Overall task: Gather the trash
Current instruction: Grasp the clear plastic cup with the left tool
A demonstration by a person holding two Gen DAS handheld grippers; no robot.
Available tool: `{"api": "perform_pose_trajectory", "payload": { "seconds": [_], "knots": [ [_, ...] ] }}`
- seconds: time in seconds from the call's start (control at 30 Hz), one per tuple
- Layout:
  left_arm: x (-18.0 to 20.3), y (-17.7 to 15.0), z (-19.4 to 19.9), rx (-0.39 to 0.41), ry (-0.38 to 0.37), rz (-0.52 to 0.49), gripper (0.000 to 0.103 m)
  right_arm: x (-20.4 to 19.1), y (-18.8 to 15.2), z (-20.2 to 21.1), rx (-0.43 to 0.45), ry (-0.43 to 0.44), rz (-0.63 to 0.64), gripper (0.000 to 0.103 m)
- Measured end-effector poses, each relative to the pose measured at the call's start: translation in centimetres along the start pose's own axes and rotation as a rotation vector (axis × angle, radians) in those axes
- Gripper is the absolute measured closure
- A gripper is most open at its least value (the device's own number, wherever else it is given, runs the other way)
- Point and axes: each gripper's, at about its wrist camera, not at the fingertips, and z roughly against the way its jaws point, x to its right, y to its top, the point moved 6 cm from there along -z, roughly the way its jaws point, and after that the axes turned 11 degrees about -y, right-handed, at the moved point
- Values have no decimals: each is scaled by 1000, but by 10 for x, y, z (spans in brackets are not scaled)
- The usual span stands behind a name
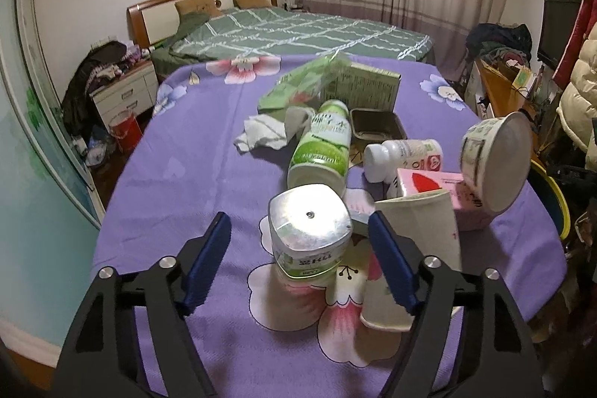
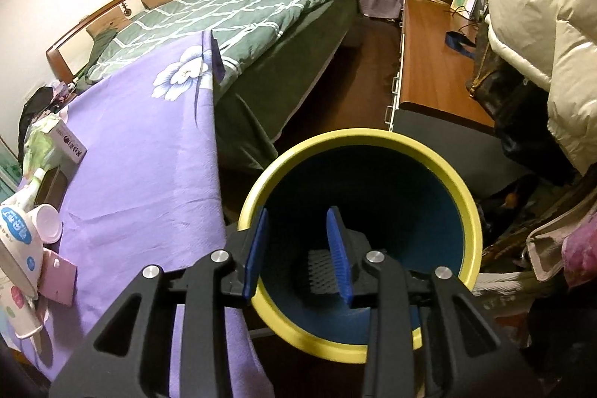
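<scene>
Directly between the spread left gripper (image 1: 298,248) fingers, a foil-topped cup (image 1: 310,237)

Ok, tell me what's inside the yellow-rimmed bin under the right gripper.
Inside the bin, only a white mesh-like piece shows near the bottom. The open right gripper hides part of the bin's floor, and the upper inside is too dark to read.
</scene>
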Motion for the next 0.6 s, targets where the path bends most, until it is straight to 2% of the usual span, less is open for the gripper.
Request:
{"api": "perform_pose_trajectory", "payload": {
  "seconds": [0.2, 0.3, 0.43, 0.6],
  "knots": [
    [-6, 0, -24, -39, -18, 9, 37, -4, -4, 2, -3, 8, 2, 72],
    [-5, 1, -34, -44, -43, 11, 51, -5, -6, 5, 1, 16, -1, 72],
    [-1, 4, -34, -28, -31, -6, 51, -4, -8, 10, 7, 25, 0, 72],
    [-3, 16, -12, 20, 4, -17, 51, -1, -10, 17, 20, 33, -7, 72]
  ]
}}
